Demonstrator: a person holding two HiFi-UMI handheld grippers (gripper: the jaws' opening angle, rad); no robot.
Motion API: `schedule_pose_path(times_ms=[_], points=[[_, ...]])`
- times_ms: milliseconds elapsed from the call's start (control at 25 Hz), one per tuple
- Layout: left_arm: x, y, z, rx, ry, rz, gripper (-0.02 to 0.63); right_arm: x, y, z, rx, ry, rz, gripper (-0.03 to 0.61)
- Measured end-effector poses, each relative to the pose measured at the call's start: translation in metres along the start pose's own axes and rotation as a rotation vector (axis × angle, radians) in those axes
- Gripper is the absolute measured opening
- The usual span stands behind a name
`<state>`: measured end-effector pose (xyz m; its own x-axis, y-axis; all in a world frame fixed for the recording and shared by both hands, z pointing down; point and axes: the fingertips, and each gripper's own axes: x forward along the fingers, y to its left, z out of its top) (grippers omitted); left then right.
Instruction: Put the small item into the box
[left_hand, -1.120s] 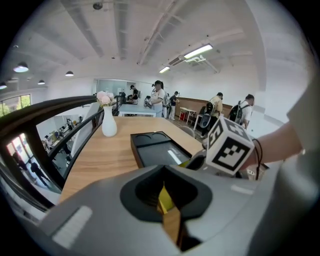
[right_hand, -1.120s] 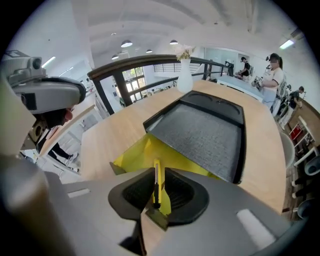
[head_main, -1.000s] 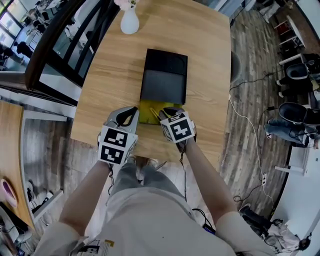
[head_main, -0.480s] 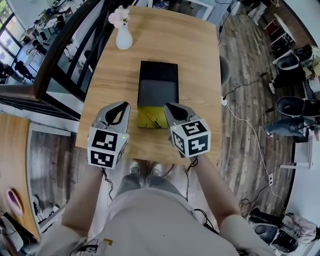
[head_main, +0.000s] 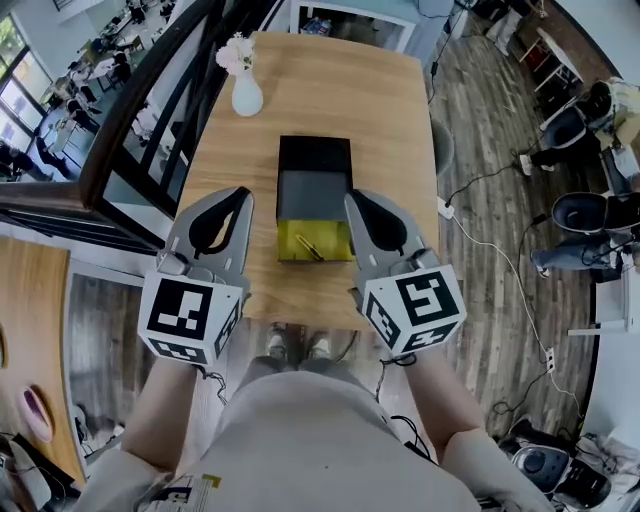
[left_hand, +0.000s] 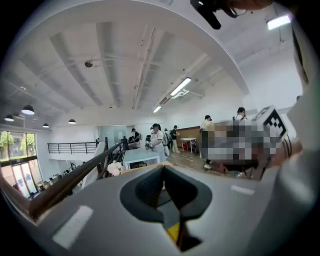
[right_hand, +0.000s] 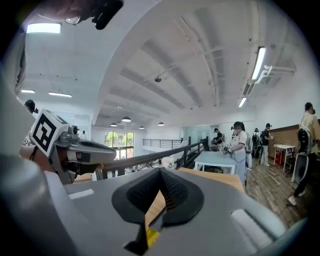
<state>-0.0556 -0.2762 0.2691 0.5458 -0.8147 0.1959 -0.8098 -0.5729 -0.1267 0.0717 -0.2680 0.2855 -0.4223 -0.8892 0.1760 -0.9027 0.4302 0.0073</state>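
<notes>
**Grippers being held above the table, item lying in the yellow tray**

The left gripper (head_main: 233, 198) and right gripper (head_main: 359, 199) are being held with jaws together, nothing gripped, one on either side of the box (head_main: 314, 178), towards the near edge of the table (head_main: 385, 110). The item (head_main: 308, 246) is lying in the yellow tray (head_main: 330, 236) at the box's near end. If that tray is being pushed in off-centre, the box is likely being skewed, or the item jolted out.

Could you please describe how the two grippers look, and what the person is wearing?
Both the left gripper and the right gripper have smooth grey shells with dark padded insides. Each carries a white cube with black square markers. The person wears a pale short-sleeved top.
</notes>
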Motion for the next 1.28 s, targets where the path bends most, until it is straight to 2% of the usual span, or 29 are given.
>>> schedule_pose_path(times_ms=[80,200,320,440,800,1000,1280], points=[[-0.007,-0.002,0.015,0.001,-0.045,0.009,0.003,-0.013,-0.001,0.016,-0.009,-0.048,-0.029,-0.002],[-0.019,-0.009,0.034,0.054,-0.091,0.028,0.003,-0.030,-0.002,0.032,0.003,-0.095,-0.050,-0.002],[-0.031,-0.025,0.045,0.110,-0.100,0.021,0.003,-0.044,-0.001,0.035,0.062,-0.113,-0.039,-0.002],[-0.040,-0.043,0.045,0.146,-0.088,-0.011,0.003,-0.056,0.002,0.033,0.063,-0.113,-0.045,-0.002],[-0.040,-0.055,0.013,0.100,-0.032,-0.034,0.003,-0.088,0.013,0.009,-0.037,-0.064,-0.068,-0.002],[-0.038,-0.053,-0.002,0.078,-0.009,-0.030,0.003,-0.084,0.019,-0.012,-0.009,-0.009,-0.026,-0.002],[-0.036,-0.051,-0.008,0.039,0.013,-0.031,0.003,-0.085,0.027,-0.008,0.007,-0.011,-0.005,-0.002]])
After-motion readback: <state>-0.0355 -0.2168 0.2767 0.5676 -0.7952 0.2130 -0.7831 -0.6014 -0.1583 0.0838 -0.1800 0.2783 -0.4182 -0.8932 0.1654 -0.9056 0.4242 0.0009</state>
